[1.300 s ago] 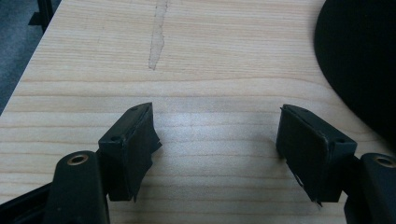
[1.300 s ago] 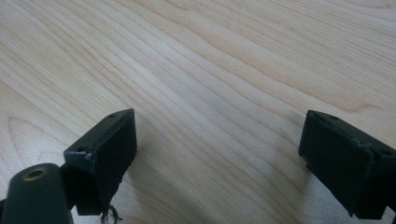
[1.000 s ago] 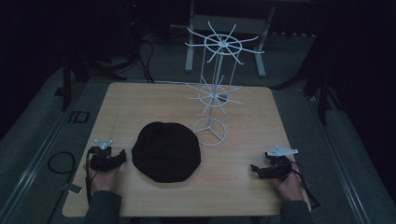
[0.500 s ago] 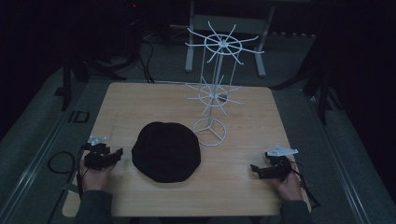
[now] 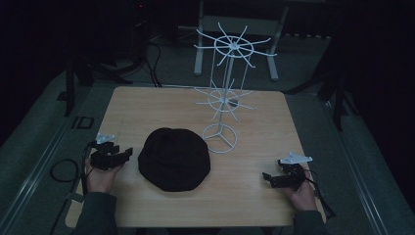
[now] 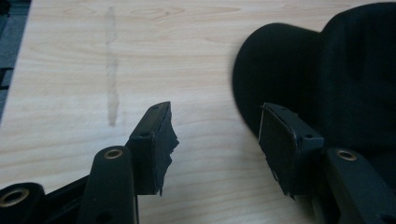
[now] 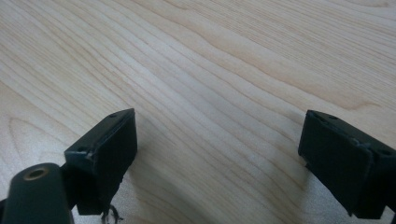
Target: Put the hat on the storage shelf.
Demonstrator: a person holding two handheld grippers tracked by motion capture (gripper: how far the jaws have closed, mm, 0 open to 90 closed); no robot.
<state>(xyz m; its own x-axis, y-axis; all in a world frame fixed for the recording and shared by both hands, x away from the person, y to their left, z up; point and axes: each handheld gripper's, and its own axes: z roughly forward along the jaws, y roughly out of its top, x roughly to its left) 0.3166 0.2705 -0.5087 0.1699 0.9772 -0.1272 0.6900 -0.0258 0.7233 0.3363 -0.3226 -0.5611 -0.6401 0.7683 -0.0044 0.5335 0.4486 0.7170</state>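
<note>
Found the black cap lying flat near the middle of the tabletop, just at 7 o'clock of the round foot of the white wire display rack and apart from it. Placed the cap at roughly 3 o'clock from the left hand-held gripper, close by, with only a narrow strip of bare wood between. Placed it at about 10 o'clock from the right hand-held gripper, well apart across open wood. Judged the left hand the nearer by far, and so the likelier to go in first. Could not read a clear long axis from above: outline almost round, slightly longer from 12 to 6 o'clock. In the left gripper view, made out a rounded, brim-like edge facing that hand, lying beyond the right-hand jaw and not between the two.

Saw the left hand-held gripper spread wide, its jaws having just been closing a little, with nothing between them but bare wood and no pad touching the cloth. Appeared held clear above the surface, pointing toward 3 o'clock. Saw the right hand-held gripper likewise spread wide over plain wood grain, holding nothing, touching nothing, low by the near right edge of the tabletop.
</note>
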